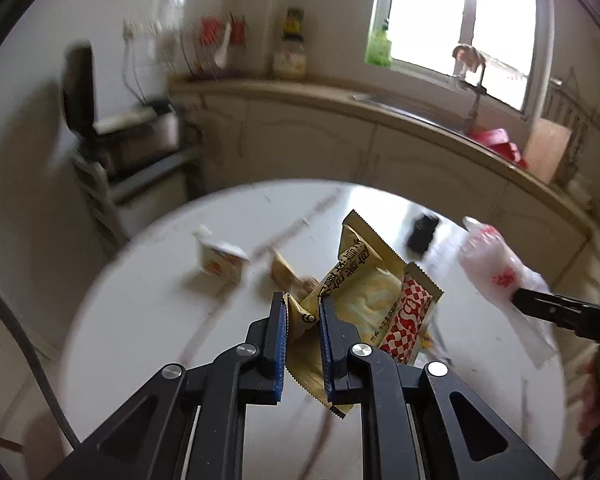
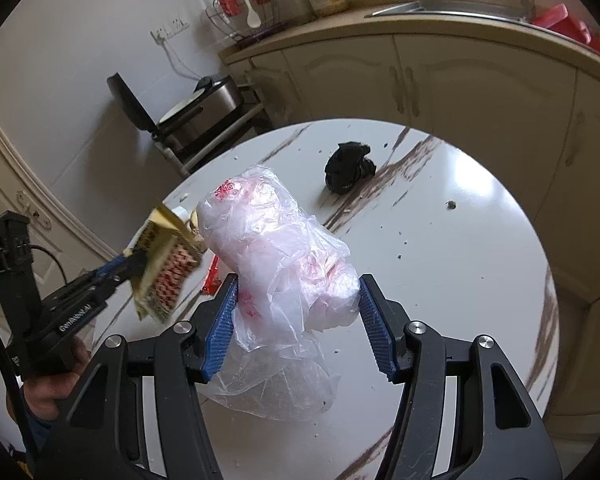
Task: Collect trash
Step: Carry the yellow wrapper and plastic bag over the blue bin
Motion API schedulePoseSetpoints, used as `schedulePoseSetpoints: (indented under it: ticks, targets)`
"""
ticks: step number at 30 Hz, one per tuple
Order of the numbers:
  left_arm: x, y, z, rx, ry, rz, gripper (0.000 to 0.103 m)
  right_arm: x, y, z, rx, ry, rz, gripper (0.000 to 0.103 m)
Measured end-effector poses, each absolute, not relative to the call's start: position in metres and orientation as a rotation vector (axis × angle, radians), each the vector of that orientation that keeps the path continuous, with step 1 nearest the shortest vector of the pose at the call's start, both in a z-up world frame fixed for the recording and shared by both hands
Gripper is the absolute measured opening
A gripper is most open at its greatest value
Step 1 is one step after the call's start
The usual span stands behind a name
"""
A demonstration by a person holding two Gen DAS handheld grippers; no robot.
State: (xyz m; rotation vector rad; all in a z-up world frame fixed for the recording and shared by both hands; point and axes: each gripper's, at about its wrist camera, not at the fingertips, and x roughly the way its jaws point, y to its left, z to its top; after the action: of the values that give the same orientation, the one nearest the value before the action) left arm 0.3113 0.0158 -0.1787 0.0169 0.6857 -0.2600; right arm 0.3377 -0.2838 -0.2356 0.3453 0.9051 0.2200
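My left gripper point(image 1: 303, 304) is shut on a bunch of snack wrappers point(image 1: 360, 292), yellow with a red-checked one, held above the round white table point(image 1: 140, 312). The wrappers also show in the right wrist view point(image 2: 162, 268), at the left gripper's tip point(image 2: 130, 260). My right gripper point(image 2: 298, 286) holds a crumpled clear plastic bag point(image 2: 276, 256) with red print between its blue pads; the bag fills the gap. The bag and right gripper show at the right of the left wrist view point(image 1: 496, 264).
On the table lie a small yellow-white carton point(image 1: 220, 260), a brown wrapper point(image 1: 284, 272), a black crumpled object point(image 2: 348, 168), a red scrap point(image 2: 212, 276) and crumbs. Behind stand kitchen cabinets point(image 2: 420, 76), a sink and an open electric griddle point(image 2: 188, 112) on a rack.
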Motion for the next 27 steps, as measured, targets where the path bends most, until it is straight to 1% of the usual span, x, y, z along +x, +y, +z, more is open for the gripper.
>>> schedulePoseSetpoints:
  ticks: [5, 11, 17, 22, 27]
  targets:
    - [0.291, 0.002, -0.169, 0.122, 0.628, -0.200, 0.011, 0.331, -0.285, -0.233, 0.349, 0.898, 0.223, 0.056]
    - [0.276, -0.004, -0.168, 0.059, 0.659, -0.249, 0.011, 0.325, -0.282, -0.228, 0.346, 0.890, 0.232, 0.056]
    - [0.274, -0.014, -0.148, 0.063, 0.649, -0.281, 0.011, 0.312, -0.296, -0.221, 0.357, 0.867, 0.211, 0.056]
    - [0.260, -0.056, -0.137, 0.088, 0.641, -0.369, 0.011, 0.290, -0.321, -0.213, 0.375, 0.840, 0.163, 0.056]
    - [0.247, -0.115, -0.134, 0.107, 0.654, -0.483, 0.011, 0.255, -0.372, -0.209, 0.411, 0.808, 0.069, 0.056]
